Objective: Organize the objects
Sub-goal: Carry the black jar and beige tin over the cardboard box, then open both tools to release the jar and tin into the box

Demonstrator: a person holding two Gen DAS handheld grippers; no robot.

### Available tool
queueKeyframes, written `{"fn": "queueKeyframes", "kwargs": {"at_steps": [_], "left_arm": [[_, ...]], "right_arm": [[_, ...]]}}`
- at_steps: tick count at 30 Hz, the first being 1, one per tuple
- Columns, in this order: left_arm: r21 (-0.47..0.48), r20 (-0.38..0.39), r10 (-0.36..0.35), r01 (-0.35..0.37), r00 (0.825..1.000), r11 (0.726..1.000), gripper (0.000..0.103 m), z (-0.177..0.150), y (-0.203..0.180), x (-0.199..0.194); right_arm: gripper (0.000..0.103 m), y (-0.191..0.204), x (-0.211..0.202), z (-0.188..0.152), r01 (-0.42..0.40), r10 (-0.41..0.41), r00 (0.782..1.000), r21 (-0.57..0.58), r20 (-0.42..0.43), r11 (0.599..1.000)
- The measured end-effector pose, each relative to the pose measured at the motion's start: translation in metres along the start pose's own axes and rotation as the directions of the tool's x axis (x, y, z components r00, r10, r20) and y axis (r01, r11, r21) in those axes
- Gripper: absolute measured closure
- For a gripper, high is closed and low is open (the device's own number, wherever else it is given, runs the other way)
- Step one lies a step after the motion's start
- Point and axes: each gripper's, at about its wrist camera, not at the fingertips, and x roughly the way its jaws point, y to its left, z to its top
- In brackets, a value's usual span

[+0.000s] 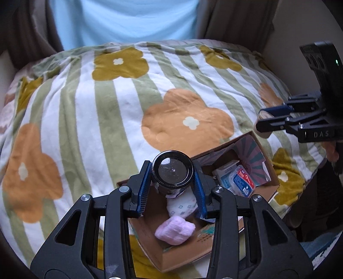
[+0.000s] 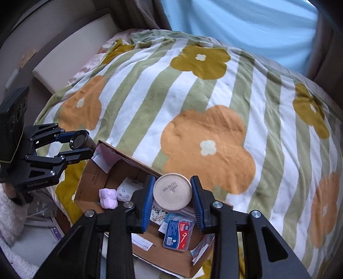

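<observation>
Nearest the left wrist camera, the left gripper [image 1: 172, 186] has its jaws clenched on a dark can [image 1: 172, 169], whose glossy round end faces the lens between the blue pads. Directly below and beyond those jaws sits an open cardboard box [image 1: 150, 242] on the bed, and inside it lie a pink fluffy bundle [image 1: 174, 232], a white patterned packet [image 1: 182, 207] just under the can, and a red-and-blue blister pack [image 1: 241, 179] off to the right of the jaws. In the right wrist view, the right gripper [image 2: 172, 203] is clenched on a beige tub [image 2: 172, 192]; its round base faces the lens and carries a stamped code that seems to read 20290929 with a shorter line above it, printed upside down. Below these jaws the same box [image 2: 90, 178] lies open, with the blister pack [image 2: 179, 235] right under them and the pink bundle [image 2: 108, 198] to their left. Small print runs along the box's wall but is too small to read. Each gripper shows in the other's view, off to the side and well apart; the right one's body bears the letters "DAS", and the left one's a name I cannot make out in full. A striped blanket [image 2: 214, 96] with large orange and mustard flowers covers the bed beyond both jaws, with a pale blue curtain [image 1: 124, 19] behind it.
</observation>
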Motion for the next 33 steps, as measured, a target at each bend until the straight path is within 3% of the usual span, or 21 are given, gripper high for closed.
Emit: {"fn": "queueKeyframes", "kwargs": {"at_steps": [8, 14, 21, 30, 33], "left_arm": [[-0.161, -0.018, 0.097, -0.099, 0.995, 0.982, 0.069, -0.038, -0.006, 0.013], [-0.193, -0.031, 0.173, -0.176, 0.984, 0.965, 0.069, -0.063, -0.014, 0.026], [-0.262, -0.058, 0.162, -0.172, 0.985, 0.949, 0.069, -0.080, -0.010, 0.043], [-0.243, -0.050, 0.180, -0.187, 0.982, 0.952, 0.069, -0.074, -0.013, 0.043], [-0.258, -0.054, 0.154, -0.163, 0.987, 0.952, 0.069, -0.072, -0.011, 0.045]], "right_arm": [[0.072, 0.005, 0.014, -0.042, 0.046, -0.045, 0.999, 0.190, -0.011, 0.981], [0.072, 0.005, 0.038, -0.067, 0.101, -0.095, 0.995, 0.249, -0.034, 0.963], [0.072, 0.002, 0.058, -0.085, 0.130, -0.119, 0.991, 0.326, -0.055, 0.937], [0.072, 0.009, 0.056, -0.080, 0.125, -0.120, 0.992, 0.338, -0.034, 0.933], [0.072, 0.010, 0.059, -0.076, 0.116, -0.112, 0.993, 0.347, -0.032, 0.931]]}}
